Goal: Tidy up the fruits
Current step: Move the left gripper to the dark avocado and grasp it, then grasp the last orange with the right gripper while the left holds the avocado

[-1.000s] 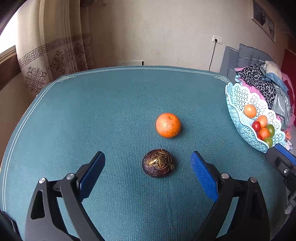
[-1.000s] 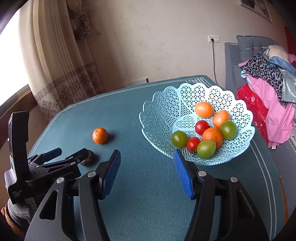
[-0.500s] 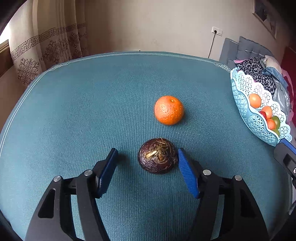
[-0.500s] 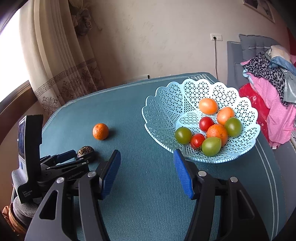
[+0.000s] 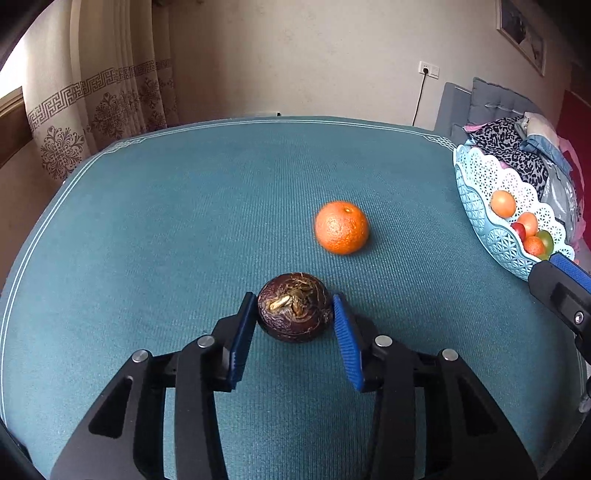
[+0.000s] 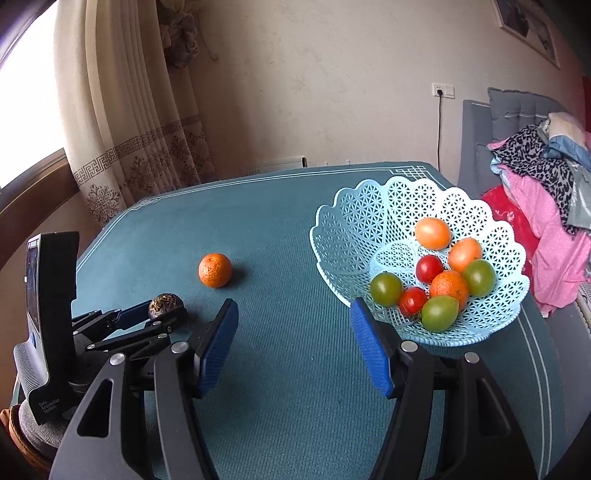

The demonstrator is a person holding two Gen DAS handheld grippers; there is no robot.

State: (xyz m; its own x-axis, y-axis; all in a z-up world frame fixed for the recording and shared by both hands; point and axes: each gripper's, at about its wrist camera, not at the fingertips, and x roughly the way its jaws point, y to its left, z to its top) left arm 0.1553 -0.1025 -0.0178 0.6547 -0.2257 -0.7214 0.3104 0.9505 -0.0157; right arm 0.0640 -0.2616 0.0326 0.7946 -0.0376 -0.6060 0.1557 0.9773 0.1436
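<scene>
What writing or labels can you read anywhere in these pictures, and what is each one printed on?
"Data Acquisition System" (small and only just legible, so this reading is unsure): white print on the black body of the left gripper unit, near the bottom left of the right wrist view.
The framed picture on the wall: too small to tell whether it bears any writing.
The fruits, the basket and the table: no writing visible.

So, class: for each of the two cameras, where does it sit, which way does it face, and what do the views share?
Left wrist: on the left gripper, facing down over the table; its fingers flank the dark fruit.
Right wrist: on the right gripper, facing the basket; its fingers are apart with nothing between.
Shared: dark fruit, orange, basket, table.
</scene>
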